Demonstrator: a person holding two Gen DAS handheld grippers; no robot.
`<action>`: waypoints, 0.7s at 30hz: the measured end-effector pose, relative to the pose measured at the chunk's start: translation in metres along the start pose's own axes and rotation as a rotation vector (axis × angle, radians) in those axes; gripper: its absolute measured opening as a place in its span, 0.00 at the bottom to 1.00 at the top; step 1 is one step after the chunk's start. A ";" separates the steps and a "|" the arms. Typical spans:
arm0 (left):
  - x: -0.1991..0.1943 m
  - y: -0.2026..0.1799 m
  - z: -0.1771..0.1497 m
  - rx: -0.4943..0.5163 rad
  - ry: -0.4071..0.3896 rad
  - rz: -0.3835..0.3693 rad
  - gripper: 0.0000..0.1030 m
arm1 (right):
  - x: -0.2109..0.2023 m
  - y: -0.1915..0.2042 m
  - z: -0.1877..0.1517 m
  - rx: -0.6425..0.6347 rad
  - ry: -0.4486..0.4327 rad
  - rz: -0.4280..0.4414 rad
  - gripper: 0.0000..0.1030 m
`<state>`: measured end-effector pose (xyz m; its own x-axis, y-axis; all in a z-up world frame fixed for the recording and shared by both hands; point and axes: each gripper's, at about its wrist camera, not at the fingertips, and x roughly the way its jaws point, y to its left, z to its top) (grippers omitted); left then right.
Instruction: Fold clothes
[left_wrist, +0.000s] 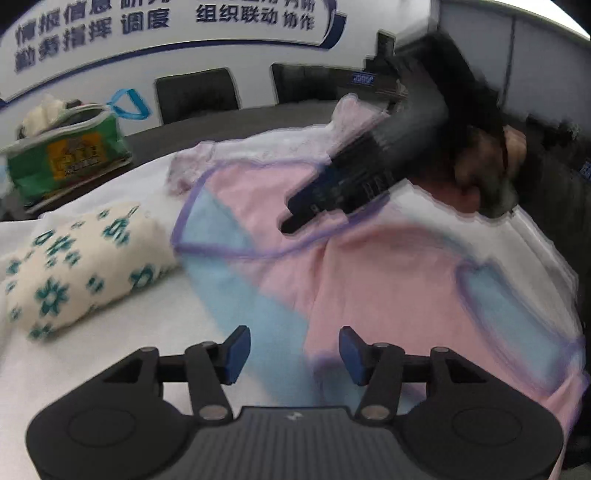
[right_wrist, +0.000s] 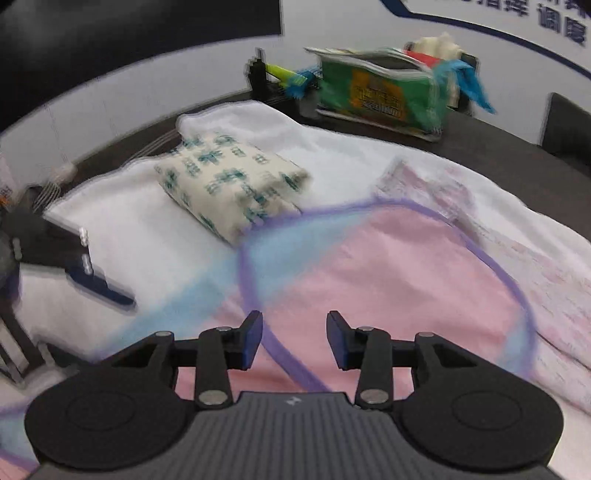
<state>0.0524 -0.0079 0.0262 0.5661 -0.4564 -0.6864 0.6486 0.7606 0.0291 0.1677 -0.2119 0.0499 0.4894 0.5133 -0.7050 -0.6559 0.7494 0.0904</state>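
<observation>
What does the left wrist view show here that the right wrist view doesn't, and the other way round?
Only the left wrist view: the person's hand gripping the right gripper's body, and two dark chair backs by the wall.

Only the right wrist view: a black stand holding yellow-green and blue items, left of the green bag.

Both: the pink and blue garment with purple trim, unfolded on the white cloth; the folded cream garment with teal print; the green bag; both grippers, open and empty.
</observation>
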 end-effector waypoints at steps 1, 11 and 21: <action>0.001 -0.005 -0.005 0.004 0.002 0.015 0.48 | 0.004 0.005 0.004 -0.016 -0.002 0.025 0.37; -0.019 -0.024 -0.028 -0.040 -0.039 0.049 0.03 | 0.044 0.020 0.019 -0.035 0.050 0.009 0.03; -0.054 -0.019 -0.034 -0.111 -0.100 -0.004 0.48 | -0.035 0.008 0.002 -0.016 -0.044 -0.087 0.40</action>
<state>-0.0075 0.0176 0.0380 0.6153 -0.4992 -0.6101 0.5936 0.8026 -0.0581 0.1467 -0.2229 0.0765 0.5693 0.4646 -0.6782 -0.6189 0.7853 0.0184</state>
